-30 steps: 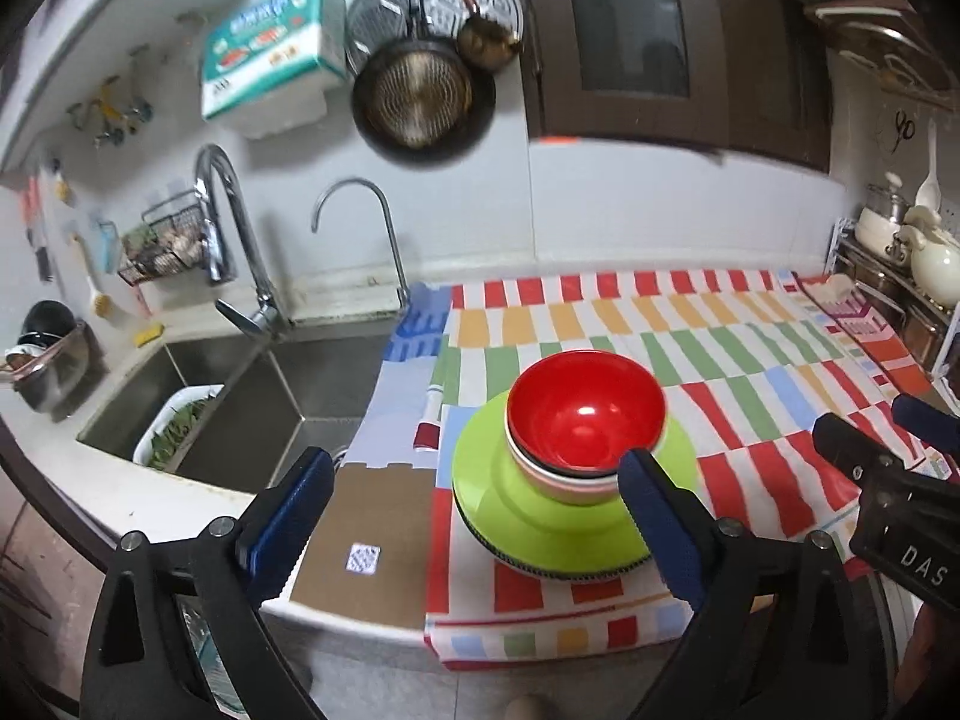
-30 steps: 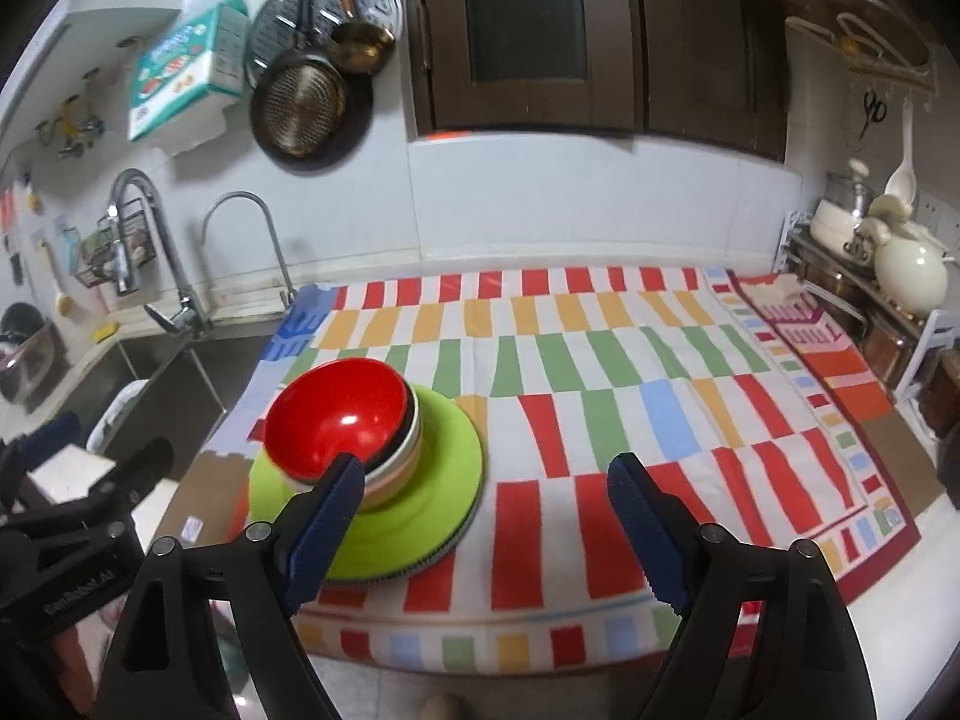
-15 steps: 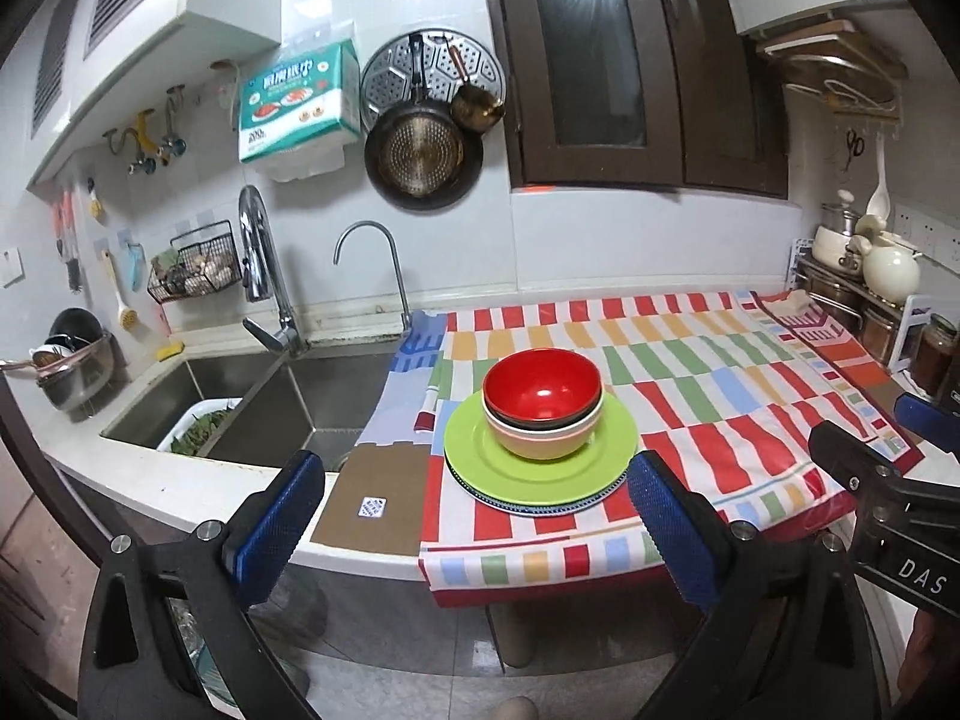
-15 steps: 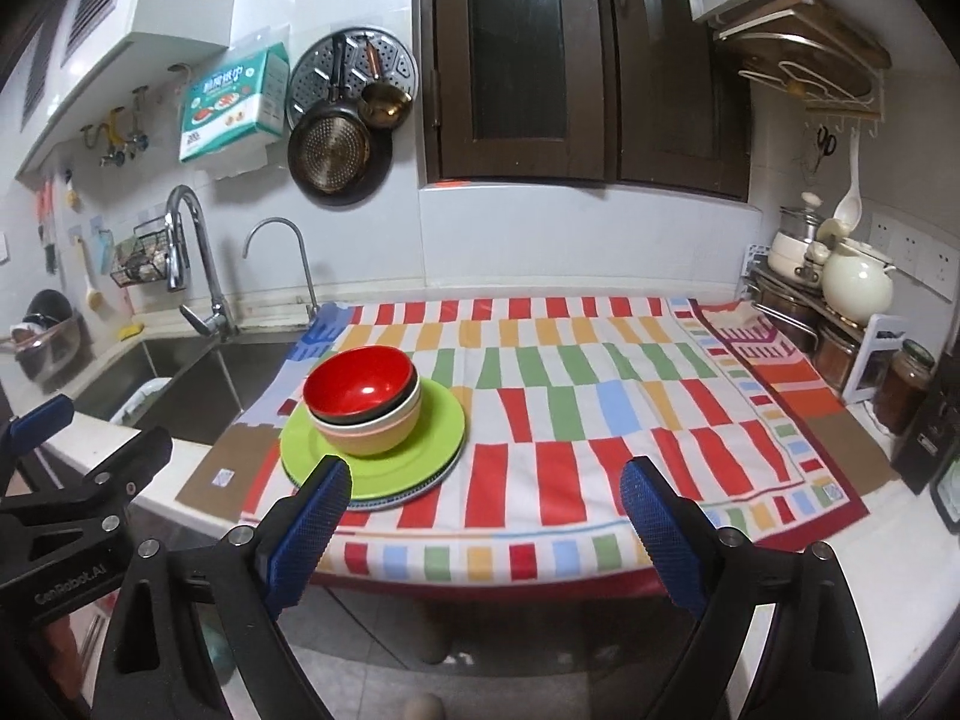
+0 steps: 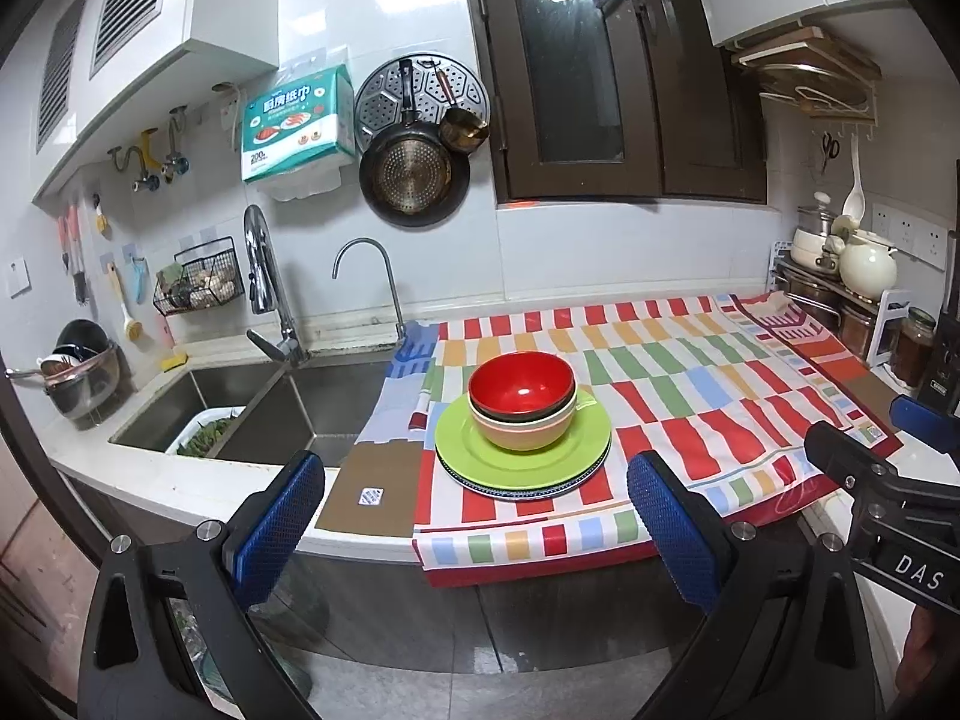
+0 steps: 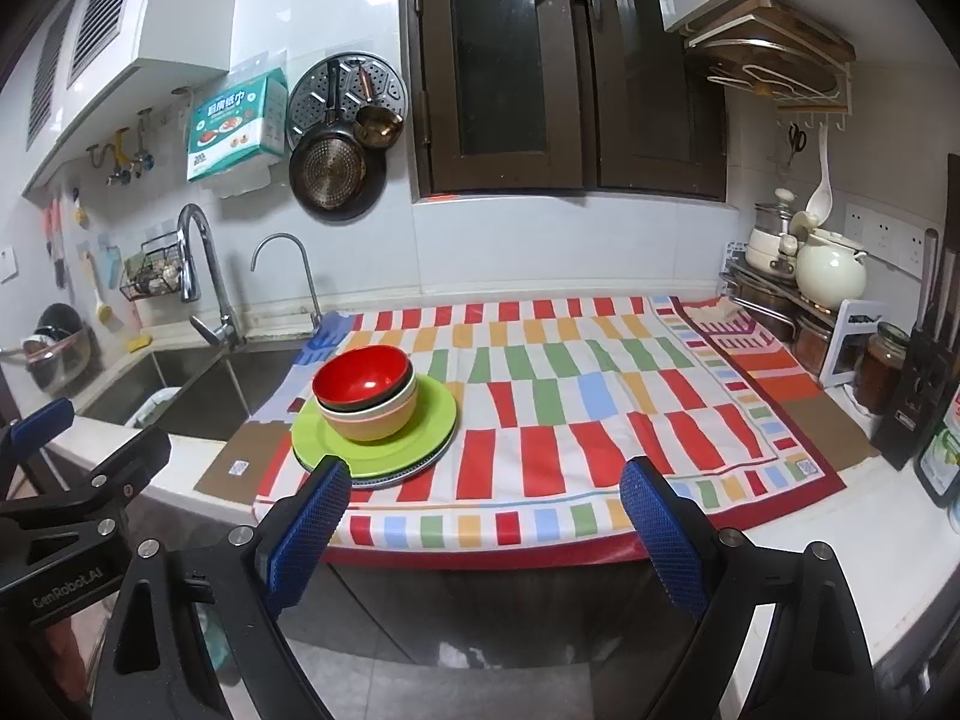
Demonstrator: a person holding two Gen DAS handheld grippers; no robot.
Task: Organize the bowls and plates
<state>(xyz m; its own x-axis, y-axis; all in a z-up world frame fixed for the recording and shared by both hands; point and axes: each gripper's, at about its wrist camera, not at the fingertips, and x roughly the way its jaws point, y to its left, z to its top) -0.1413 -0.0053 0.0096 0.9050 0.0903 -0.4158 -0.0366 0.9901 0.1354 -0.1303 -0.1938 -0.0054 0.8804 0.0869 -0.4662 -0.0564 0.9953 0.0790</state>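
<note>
- A red bowl (image 5: 521, 383) sits on top of a nest of bowls, with a dark one and a cream-and-tan bowl (image 5: 528, 427) beneath it.
- The nest rests in the middle of a lime-green plate (image 5: 474, 450), which lies on at least one more plate whose dark patterned rim (image 5: 522, 489) shows at the near edge.
- This stack stands on a striped cloth (image 5: 690, 384) near its left end, close to the front edge of the surface (image 5: 150, 471).
- A brown card (image 5: 375, 486) lies flat just left of the stack, and the steel sink (image 5: 288, 402) is beyond it.
- The left gripper (image 5: 474, 531) hangs in front of the surface, apart from the stack, its jaws spread wide with nothing between them.
- The right gripper (image 6: 483, 531) is likewise off the surface edge, to the right of the stack; its jaws have just been opening, stand wide, and hold nothing.
- A cream teapot (image 6: 831, 270) stands on a rack at the far right.
</note>
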